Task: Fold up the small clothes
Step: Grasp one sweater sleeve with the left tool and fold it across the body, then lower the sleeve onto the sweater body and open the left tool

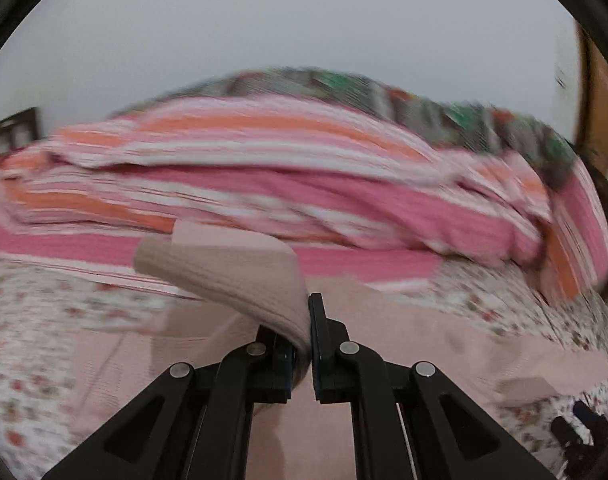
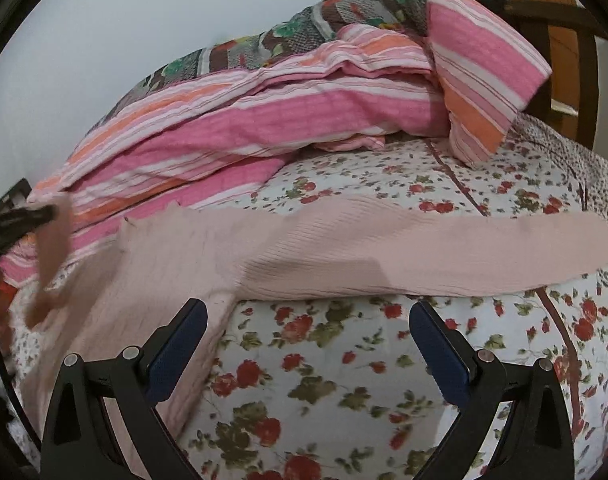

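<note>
A: Well, how is the left claw (image 1: 308, 330) seen at this moment?

B: It is seen clamped on a ribbed edge of the pale pink garment (image 1: 231, 276). That edge is lifted off the bed (image 1: 27, 320), and the cloth curls up and over to the left above the claw. The left wrist view is smeared by motion, so which part of the garment is gripped cannot be told; possibly a sleeve end or a hem.

A: And the right claw (image 2: 308, 340)?

B: Its jaws are spread wide and nothing is held between them. It is poised above the floral bedsheet (image 2: 324, 392), just short of the garment's near edge. The blue pad of one finger (image 2: 175, 354) overlaps the pink cloth in the picture, though contact cannot be confirmed.

A: Where is the garment laid?

B: In the right wrist view the garment (image 2: 344, 252) is spread flat across the middle of the bed. A long band of it is stretched out toward the bed's right edge, and the wider body is draped down toward the near left corner. At the far left the raised part is seen pinched by the other claw (image 2: 43, 214).

A: What lies behind it?

B: A pink, orange and white striped blanket (image 2: 263, 120) is heaped along the far side of the bed, with a darker patterned quilt (image 2: 304, 28) beyond it against the wall (image 1: 304, 16).
</note>
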Motion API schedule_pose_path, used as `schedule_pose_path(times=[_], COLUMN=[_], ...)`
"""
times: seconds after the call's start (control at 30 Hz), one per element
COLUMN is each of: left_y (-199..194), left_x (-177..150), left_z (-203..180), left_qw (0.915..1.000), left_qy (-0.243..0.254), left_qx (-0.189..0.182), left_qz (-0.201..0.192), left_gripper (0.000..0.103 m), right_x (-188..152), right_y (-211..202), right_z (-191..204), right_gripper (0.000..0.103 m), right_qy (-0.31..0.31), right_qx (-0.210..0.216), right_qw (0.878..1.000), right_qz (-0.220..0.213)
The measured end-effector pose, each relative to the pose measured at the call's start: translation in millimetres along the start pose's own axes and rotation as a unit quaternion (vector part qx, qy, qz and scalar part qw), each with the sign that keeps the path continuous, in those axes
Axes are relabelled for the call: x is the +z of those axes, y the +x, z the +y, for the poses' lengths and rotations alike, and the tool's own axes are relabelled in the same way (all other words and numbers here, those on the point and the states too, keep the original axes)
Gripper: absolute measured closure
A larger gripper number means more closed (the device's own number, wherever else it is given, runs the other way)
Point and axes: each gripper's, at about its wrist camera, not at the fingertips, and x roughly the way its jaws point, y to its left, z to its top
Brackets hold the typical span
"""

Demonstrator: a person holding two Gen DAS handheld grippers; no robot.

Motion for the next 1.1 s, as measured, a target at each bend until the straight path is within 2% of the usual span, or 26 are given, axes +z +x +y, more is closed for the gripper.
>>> schedule_pose_path(times=[0.17, 0.3, 0.33, 0.4, 0.43, 0.5, 0.53, 0.57, 0.67, 0.8, 0.87, 0.97, 1.03, 1.1], left_y=[33.2, 43.5, 43.0, 37.5, 36.1, 23.2, 14.2, 6.1, -13.2, -19.4, -17.0, -11.2, -6.9, -1.3], left_x=[-36.5, -64.5, -70.0, -74.8, -76.0, -74.0, -71.6, -70.9, -68.4, -71.2, -73.9, -82.0, -84.3, -84.2], left_z=[-80.5, -112.4, -115.8, -113.2, -110.0, -93.3, -80.6, -68.2, -25.1, 40.0, 74.9, 117.6, 138.4, 151.9], left_qw=[0.9965, 0.9894, 0.9866, 0.9842, 0.9847, 0.9877, 0.9899, 0.9919, 0.9952, 0.9963, 0.9944, 0.9915, 0.9935, 0.9963], left_qy=[0.041, 0.077, 0.086, 0.101, 0.106, 0.107, 0.103, 0.098, 0.09, 0.068, 0.052, 0.021, -0.012, -0.038], left_qx=[-0.052, -0.078, -0.086, -0.084, -0.078, -0.067, -0.062, -0.056, -0.026, 0.046, 0.087, 0.126, 0.108, 0.057], left_qz=[0.051, 0.095, 0.109, 0.119, 0.114, 0.092, 0.075, 0.058, 0.029, 0.027, 0.028, 0.021, 0.034, 0.052], left_gripper=[0.096, 0.094, 0.091, 0.077, 0.066, 0.044, 0.021, 0.016, 0.016, 0.016, 0.016, 0.016, 0.016, 0.016], right_x=[3.0, 5.7, 6.8, 8.2, 8.9, 9.2, 8.2, 7.4, 4.2, -2.3, -6.8, -12.4, -15.2, -15.0], right_y=[-2.5, -2.9, -2.9, -3.6, -3.0, -1.7, -1.4, 0.0, 4.8, 11.7, 17.2, 28.3, 34.4, 38.8], right_z=[-7.1, -9.7, -9.9, -8.7, -7.8, -4.3, -2.2, 1.3, 15.3, 38.7, 49.5, 60.7, 62.9, 63.5], right_gripper=[0.003, 0.003, 0.003, 0.003, 0.003, 0.003, 0.003, 0.003, 0.003, 0.006, 0.015, 0.026, 0.03, 0.033], right_qy=[0.005, 0.012, 0.015, 0.021, 0.023, 0.028, 0.029, 0.03, 0.021, -0.005, -0.018, -0.03, -0.026, -0.022], right_qx=[-0.006, 0.0, 0.001, 0.006, 0.008, 0.014, 0.016, 0.018, 0.02, 0.019, 0.022, 0.013, -0.004, -0.007], right_qw=[1.0, 1.0, 1.0, 1.0, 1.0, 1.0, 0.999, 0.999, 1.0, 1.0, 1.0, 0.999, 1.0, 1.0], right_qz=[-0.007, -0.004, -0.003, -0.004, -0.004, -0.002, -0.001, 0.001, 0.006, 0.008, 0.009, 0.015, 0.008, 0.007])
